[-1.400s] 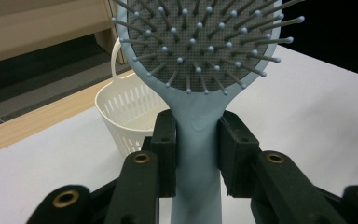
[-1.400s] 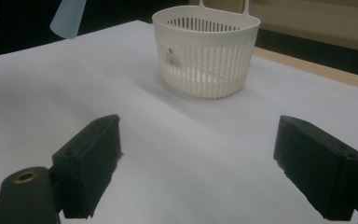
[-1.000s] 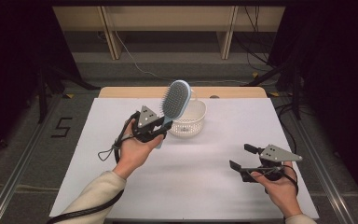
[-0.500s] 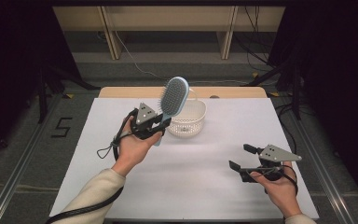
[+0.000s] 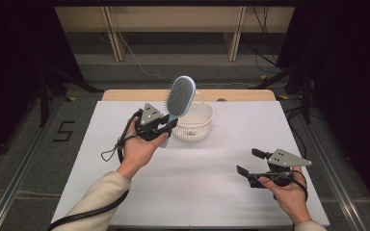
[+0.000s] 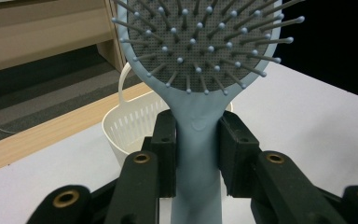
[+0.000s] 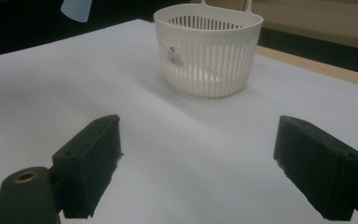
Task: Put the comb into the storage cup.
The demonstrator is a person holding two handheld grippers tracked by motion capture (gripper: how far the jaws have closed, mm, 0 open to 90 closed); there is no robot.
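Left gripper (image 5: 166, 129) raised above the white table (image 5: 212, 192), its jaws clamped on the handle of a pale blue hairbrush (image 5: 179, 98). In the left gripper view the brush handle runs straight up between the two black pads (image 6: 165, 140), both pressing its sides just below the neck; the bristled head (image 6: 200, 42) stands above the jaws, bristles facing the camera. From the high view the brush tilts up and to the right, its head over the near-left rim of the white slotted basket (image 5: 195, 124), clear of it. The basket stands on the table near the far edge, just right of the left gripper. Right gripper (image 5: 251, 163) sits low near the table's right front, well apart from basket and brush, jaws spread wide with nothing between them.
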